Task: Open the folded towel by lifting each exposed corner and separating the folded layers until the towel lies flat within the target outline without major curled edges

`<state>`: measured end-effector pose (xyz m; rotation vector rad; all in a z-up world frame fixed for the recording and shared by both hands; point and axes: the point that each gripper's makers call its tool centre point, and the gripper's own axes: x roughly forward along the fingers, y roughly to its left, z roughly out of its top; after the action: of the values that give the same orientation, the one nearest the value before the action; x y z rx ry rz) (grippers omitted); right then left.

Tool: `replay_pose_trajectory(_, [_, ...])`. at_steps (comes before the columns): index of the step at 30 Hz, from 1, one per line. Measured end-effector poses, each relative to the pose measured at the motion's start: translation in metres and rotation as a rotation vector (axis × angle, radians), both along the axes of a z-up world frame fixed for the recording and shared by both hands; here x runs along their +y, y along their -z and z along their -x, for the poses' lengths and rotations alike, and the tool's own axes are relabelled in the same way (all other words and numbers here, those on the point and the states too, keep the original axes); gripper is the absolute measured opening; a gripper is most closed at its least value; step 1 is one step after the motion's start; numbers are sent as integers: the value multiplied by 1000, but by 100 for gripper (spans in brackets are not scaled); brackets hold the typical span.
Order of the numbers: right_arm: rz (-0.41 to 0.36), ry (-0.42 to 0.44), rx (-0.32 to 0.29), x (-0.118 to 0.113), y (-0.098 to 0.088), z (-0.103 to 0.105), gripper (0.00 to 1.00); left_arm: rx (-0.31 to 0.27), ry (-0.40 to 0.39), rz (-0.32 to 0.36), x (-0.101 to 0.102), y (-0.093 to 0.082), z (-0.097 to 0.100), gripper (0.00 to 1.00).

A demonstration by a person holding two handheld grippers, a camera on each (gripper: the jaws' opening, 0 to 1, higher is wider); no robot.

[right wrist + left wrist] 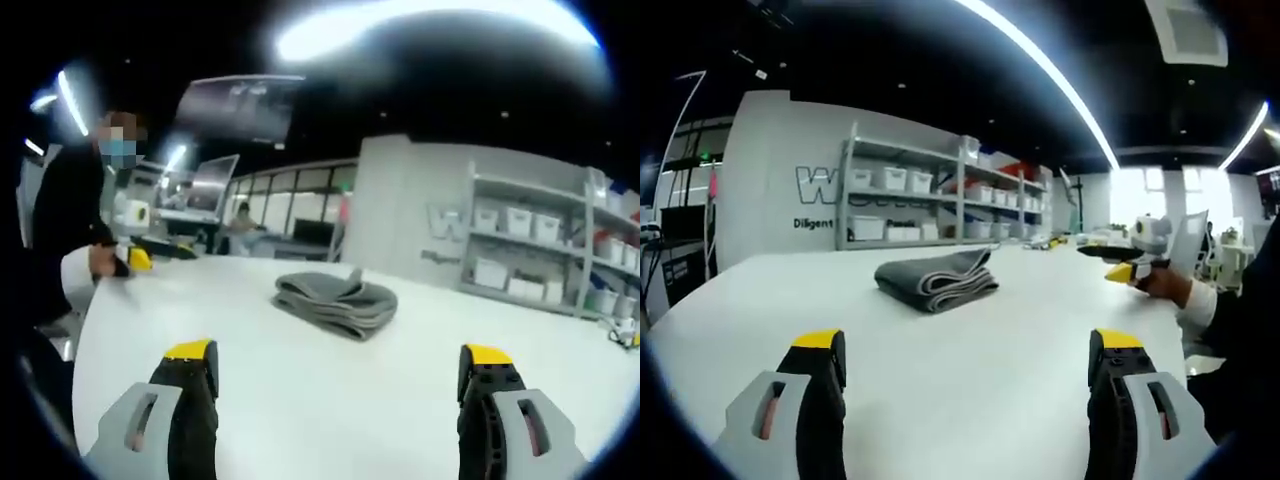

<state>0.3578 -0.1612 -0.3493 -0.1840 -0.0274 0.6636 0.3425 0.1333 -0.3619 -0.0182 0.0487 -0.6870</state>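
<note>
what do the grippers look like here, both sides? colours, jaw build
Both match. The left gripper and the right gripper each have two black jaws with yellow caps at the tips, in light grey housings with a reddish slot.

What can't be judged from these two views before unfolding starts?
- Towel fold count: too small in both gripper views.
- Target outline on the table: none discernible; glare washes out the surface.
- Wall lettering: cut off by the shelving.
</note>
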Motion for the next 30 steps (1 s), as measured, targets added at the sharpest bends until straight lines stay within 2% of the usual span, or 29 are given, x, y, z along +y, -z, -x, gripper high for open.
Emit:
replay_pose_trajectory(13, [9,1,8,1,3,1,100,4,-2,22,2,-2,-2,99])
replay_pose_trajectory(25, [-47,13,19,-4,-4,-4,100,14,4,23,3,-1,-5,99])
replay_pose_trajectory(30, [-41,-6,16,6,-10,-1,100,14,1,18,3,-1,-6,99])
